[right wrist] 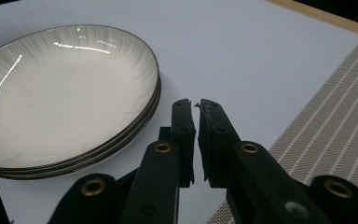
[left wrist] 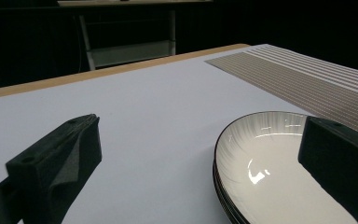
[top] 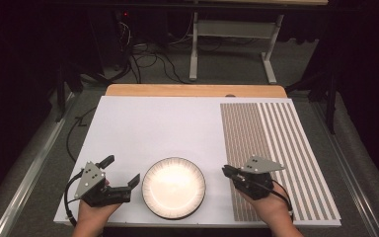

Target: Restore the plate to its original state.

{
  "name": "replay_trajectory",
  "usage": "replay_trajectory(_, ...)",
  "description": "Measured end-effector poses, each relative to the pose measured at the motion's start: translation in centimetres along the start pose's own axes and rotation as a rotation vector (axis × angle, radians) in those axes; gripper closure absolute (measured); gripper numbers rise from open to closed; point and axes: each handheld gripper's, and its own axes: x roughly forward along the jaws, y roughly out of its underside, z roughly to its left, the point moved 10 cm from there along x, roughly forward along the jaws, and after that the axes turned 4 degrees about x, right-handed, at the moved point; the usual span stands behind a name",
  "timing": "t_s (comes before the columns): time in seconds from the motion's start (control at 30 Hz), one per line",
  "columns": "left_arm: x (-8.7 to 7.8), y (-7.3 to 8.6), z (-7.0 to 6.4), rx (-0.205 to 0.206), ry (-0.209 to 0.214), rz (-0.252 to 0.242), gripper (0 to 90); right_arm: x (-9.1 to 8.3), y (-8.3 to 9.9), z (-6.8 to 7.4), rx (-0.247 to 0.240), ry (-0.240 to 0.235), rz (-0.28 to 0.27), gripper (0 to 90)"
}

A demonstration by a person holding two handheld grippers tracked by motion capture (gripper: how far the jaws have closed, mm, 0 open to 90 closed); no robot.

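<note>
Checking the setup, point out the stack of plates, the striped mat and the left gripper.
stack of plates point(top: 173, 187), high view, centre of top plate.
striped mat point(top: 276, 143), high view, bare middle.
left gripper point(top: 122, 171), high view, between the open jaws.

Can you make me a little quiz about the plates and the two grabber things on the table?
1. True or false: the left gripper has its jaws wide apart.
2. What lies under the right gripper: A) the striped mat, B) a towel, C) a book?
3. Fill in: the stack of plates sits ______ the two grippers.

Key
1. True; the left gripper view shows a wide gap, with one jaw over the plate rim.
2. A; its hand rests over the mat's left edge.
3. Between; the right gripper's jaws are nearly together, holding nothing.
</note>
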Motion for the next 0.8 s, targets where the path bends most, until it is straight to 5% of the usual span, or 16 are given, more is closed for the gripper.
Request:
replay_trajectory(0.17,0.2,0.1,0.1,0.003,0.000,0.005,0.0,-1.3,-0.1,-1.7,0.025,0.032,-0.050,66.8)
replay_trajectory(0.23,0.2,0.1,0.1,0.003,0.000,0.003,0.0,-2.5,-0.3,-2.7,0.044,0.048,-0.112,50.1)
replay_trajectory(0.27,0.2,0.1,0.1,0.003,0.000,0.003,0.0,-2.5,-0.3,-2.7,0.044,0.048,-0.112,50.1)
replay_trajectory(0.3,0.2,0.1,0.1,0.003,-0.002,0.003,0.0,-3.1,-0.2,-3.0,0.057,0.052,-0.141,37.3)
replay_trajectory(0.33,0.2,0.1,0.1,0.003,-0.002,0.003,0.0,-3.1,-0.2,-3.0,0.057,0.052,-0.141,37.3)
replay_trajectory(0.37,0.3,0.0,0.2,0.003,-0.001,0.003,0.0,-3.5,0.0,-3.3,0.062,0.052,-0.159,25.5)
replay_trajectory(0.4,0.3,0.0,0.2,0.003,-0.001,0.003,0.0,-3.5,0.0,-3.3,0.062,0.052,-0.159,25.5)
replay_trajectory(0.5,0.4,0.0,0.1,0.005,0.005,0.004,0.0,-4.2,0.1,-4.0,0.108,0.065,-0.210,5.2)
replay_trajectory(0.8,0.4,0.0,-0.1,-0.007,0.014,0.002,0.0,-5.0,0.2,-4.3,0.118,0.082,-0.244,0.5)
